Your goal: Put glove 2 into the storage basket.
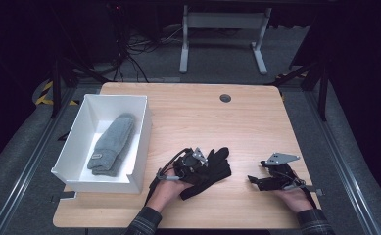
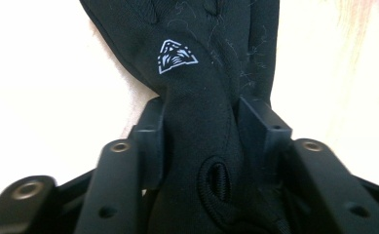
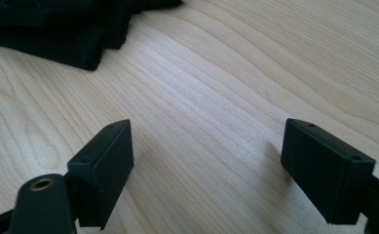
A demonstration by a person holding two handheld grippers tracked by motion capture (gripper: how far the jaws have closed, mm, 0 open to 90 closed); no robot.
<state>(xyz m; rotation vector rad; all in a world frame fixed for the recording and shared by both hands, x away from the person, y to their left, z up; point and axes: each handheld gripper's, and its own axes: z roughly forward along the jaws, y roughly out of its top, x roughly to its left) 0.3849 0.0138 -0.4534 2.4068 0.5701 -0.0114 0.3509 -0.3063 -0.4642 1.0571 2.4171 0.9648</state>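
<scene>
Gripping the black fabric glove (image 2: 211, 63) at its bunched wrist section, the left tongs (image 2: 201, 131) are clenched on the cloth, pads pressing from both sides. The glove lies on the pale wood-grain tabletop (image 1: 217, 122), just right of the white rectangular box (image 1: 80, 132) containing a grey knitted mitten (image 1: 110, 144). Expect a light, limp, non-fragile item that will drape and dangle when lifted; the gathered cuff appears the soundest hold. The right tongs (image 3: 206, 165) stand released, nothing between them. Beyond lies dim grey floor (image 1: 217, 58).
</scene>
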